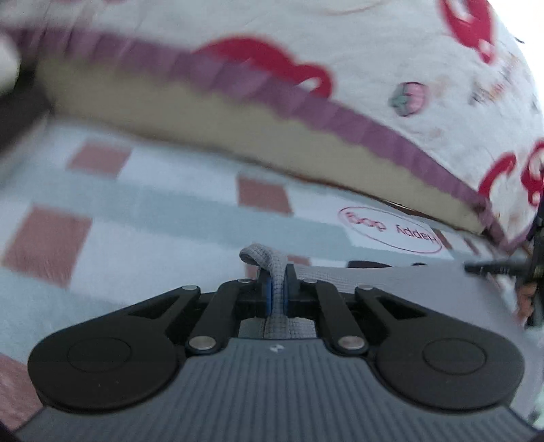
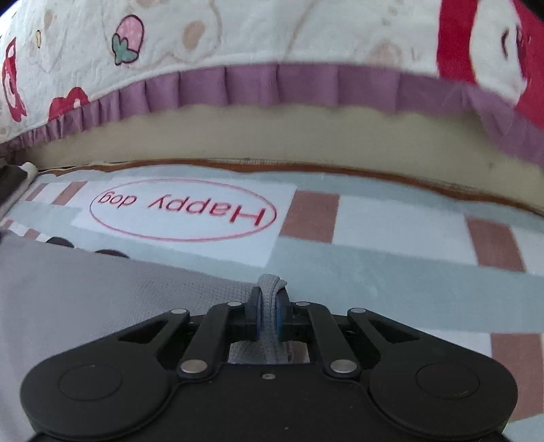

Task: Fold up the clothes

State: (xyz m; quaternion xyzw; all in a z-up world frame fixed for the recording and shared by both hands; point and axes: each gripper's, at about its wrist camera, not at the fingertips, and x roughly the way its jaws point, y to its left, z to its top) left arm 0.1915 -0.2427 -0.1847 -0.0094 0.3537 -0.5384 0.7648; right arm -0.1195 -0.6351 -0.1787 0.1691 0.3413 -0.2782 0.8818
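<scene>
- L gripper (image 1: 276, 289) clenched on fold of grey garment (image 1: 391, 282); cloth spread toward 3 o'clock.
- R gripper (image 2: 268, 314) pinched same grey garment (image 2: 102, 289); cloth spread toward 9 o'clock.
- Garment lay on checked mat (image 2: 391, 217); "Happy dog" label (image 2: 183, 212) at 11 o'clock, bedspread (image 2: 272, 30) at 12.

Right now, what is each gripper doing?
Left gripper: closed, pinching a fold of the grey cloth.
Right gripper: closed, pinching the grey cloth too.
</scene>
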